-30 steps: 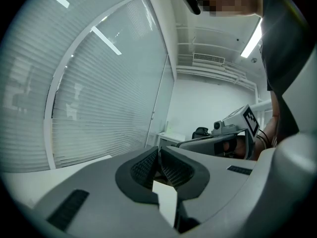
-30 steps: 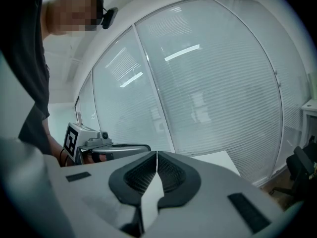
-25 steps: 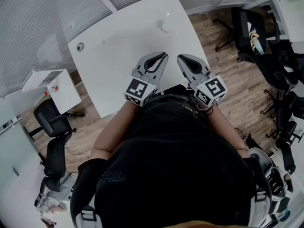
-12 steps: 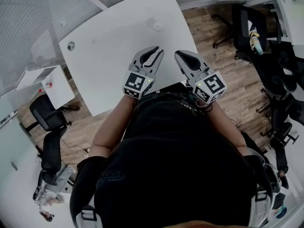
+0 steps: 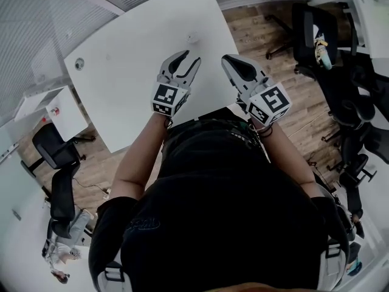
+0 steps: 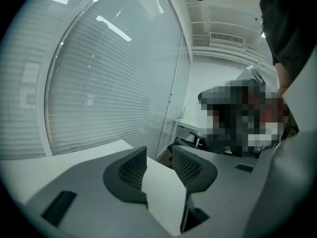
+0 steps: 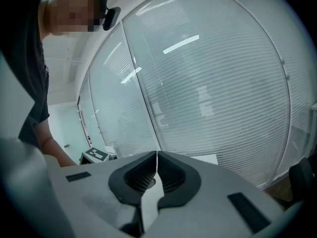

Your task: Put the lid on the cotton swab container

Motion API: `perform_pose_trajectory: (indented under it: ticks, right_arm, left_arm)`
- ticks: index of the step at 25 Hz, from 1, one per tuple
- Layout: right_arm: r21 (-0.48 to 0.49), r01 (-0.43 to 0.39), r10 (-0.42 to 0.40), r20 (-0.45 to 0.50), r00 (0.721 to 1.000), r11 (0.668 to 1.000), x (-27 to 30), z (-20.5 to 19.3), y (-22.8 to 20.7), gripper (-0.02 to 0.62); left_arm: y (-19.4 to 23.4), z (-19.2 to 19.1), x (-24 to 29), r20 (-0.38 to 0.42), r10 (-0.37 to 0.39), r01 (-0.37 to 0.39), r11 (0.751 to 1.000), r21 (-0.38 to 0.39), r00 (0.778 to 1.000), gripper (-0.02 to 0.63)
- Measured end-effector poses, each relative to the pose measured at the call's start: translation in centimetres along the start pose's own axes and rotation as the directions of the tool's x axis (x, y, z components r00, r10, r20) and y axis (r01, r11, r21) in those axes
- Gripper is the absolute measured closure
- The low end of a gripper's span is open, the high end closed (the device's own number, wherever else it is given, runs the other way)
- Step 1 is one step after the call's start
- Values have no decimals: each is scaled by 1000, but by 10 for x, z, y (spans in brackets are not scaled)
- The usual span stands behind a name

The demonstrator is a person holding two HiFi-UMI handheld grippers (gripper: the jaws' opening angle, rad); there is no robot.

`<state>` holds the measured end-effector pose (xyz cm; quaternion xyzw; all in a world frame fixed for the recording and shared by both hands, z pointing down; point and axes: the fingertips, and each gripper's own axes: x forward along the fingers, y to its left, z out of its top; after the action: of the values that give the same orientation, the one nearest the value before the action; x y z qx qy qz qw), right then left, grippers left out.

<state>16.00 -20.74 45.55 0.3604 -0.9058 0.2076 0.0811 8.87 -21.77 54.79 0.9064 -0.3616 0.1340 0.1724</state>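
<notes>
Black short-sleeved shirt [image 5: 231,224]; grey left gripper [image 5: 191,56], right gripper [image 5: 227,60].

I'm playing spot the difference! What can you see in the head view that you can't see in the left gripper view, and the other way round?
Only the head view: a small white thing on the table, and the marker cube on the left hand-held gripper.
Only the left gripper view: the ribbed insides of that gripper's jaws, which have just been opening with nothing between them, and a ceiling vent.
Both: the left hand-held gripper, the white table and the blinds.
</notes>
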Motion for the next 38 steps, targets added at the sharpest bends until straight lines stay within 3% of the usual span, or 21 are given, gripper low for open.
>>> perform_pose_trajectory:
  ticks: [11, 17, 22, 38]
  right_arm:
    - [27, -9, 10, -19, 1000, 1000, 7, -6, -26, 571]
    - [37, -8, 10, -49, 999, 999, 9, -17, -40, 571]
    - [32, 0, 2, -62, 998, 999, 8, -17, -47, 571]
    - [65, 23, -16, -110, 994, 998, 1, -33, -66, 571]
  left_arm:
    - [35, -39, 44, -61, 66, -64, 997, 34, 996, 368]
    - [52, -67, 71, -118, 111, -98, 989, 110, 987, 304]
    - [69, -94, 91, -164, 164, -147, 983, 112, 973, 272]
    - [89, -130, 121, -253, 248, -220, 966, 133, 935, 272]
